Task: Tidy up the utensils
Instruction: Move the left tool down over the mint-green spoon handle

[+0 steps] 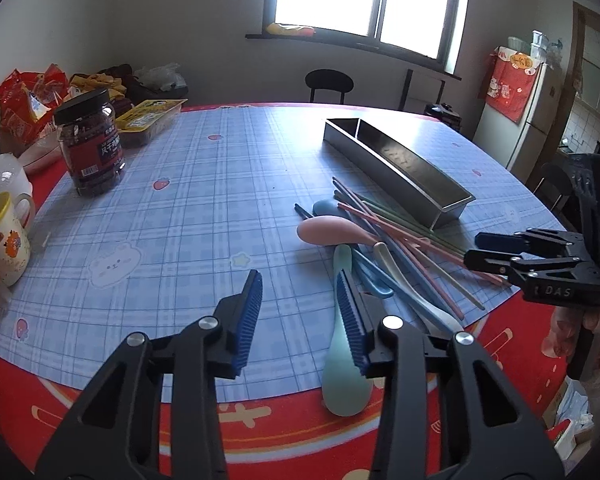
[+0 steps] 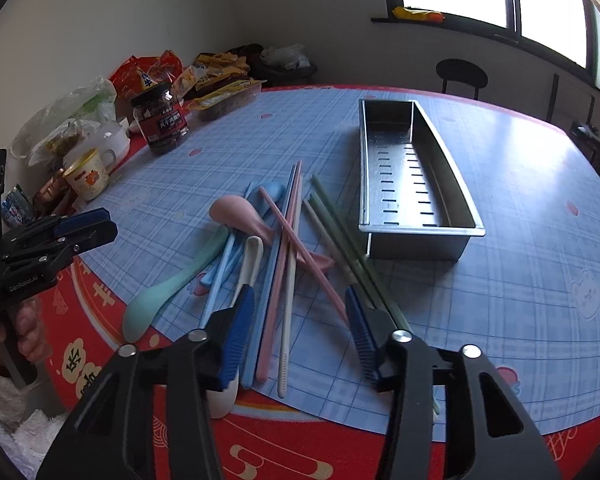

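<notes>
Item: mixed pastel utensils, unsorted, lying in one loose heap on the blue checked mat (image 2: 520, 208) over a red tablecloth (image 2: 300, 452). Contents of heap: pink spoon (image 2: 240, 212), mint-green spoon (image 2: 168, 292) with its bowl hanging past the mat edge onto the red cloth, blue spoon (image 2: 274, 192) partly buried, cream spoon (image 2: 252, 256), and crossed chopsticks in pink (image 2: 300, 240), blue, cream and green (image 2: 340, 232). Destination: slotted metal tray (image 2: 420, 184), just beside the heap on its far right, interior bare as far as shown; nothing has yet been placed in it. Tools: left gripper (image 1: 300, 284), jaws partly apart with nothing between the pads, hovering over the mat beside the mint-green spoon's handle; right gripper (image 2: 300, 300), jaws likewise partly apart, straddling the near ends of the chopsticks without pressing on any. Neither holds anything. Bystanders on the far left: dark-lidded jar (image 1: 90, 144), yellow-rimmed cup (image 1: 2, 236), snack packets (image 2: 220, 80). Status, judged: sorting not begun; every spoon and chopstick remains to be lifted and laid in the tray.
</notes>
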### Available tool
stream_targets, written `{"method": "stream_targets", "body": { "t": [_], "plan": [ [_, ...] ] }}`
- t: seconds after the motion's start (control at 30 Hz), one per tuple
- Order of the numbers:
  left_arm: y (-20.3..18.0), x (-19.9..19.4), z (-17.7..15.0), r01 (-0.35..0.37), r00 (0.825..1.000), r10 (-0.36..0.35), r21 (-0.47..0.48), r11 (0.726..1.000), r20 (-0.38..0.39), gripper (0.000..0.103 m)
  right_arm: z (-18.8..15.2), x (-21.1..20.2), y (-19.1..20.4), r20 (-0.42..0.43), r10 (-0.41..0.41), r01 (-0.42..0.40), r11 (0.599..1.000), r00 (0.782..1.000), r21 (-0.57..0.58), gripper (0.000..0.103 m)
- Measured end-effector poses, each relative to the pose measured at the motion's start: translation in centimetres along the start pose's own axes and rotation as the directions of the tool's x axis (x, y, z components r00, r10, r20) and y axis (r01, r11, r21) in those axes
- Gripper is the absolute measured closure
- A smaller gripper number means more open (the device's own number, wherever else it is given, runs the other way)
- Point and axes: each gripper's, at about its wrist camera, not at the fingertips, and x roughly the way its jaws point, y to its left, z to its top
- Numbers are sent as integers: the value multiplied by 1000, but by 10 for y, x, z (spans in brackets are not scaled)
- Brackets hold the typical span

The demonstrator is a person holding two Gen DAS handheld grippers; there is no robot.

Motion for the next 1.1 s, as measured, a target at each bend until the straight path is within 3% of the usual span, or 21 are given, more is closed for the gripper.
{"method": "stream_targets", "body": {
  "t": [0.1, 0.2, 0.33, 0.67, 1.1],
  "plan": [
    [-2, 3, -1, 45, 999, -45, -4, 999, -3, 63, 0, 11, 0, -21, 39, -38, 999, 999, 15, 82],
    [-2, 12, -3, 67, 997, -67, -6, 998, -31, 63, 3, 20, 0, -31, 73, -72, 997, 997, 37, 89],
    [3, 27, -6, 118, 990, -123, -60, 991, -72, 64, 8, 32, -2, -50, 96, -92, 994, 994, 64, 89],
    [0, 46, -12, 139, 983, -147, -75, 987, -113, 66, 11, 54, -10, -103, 114, -102, 988, 988, 120, 89],
    [1, 60, -20, 161, 972, -177, -109, 981, -157, 66, 5, 55, -17, -85, 176, -163, 976, 981, 142, 89]
  ]
}}
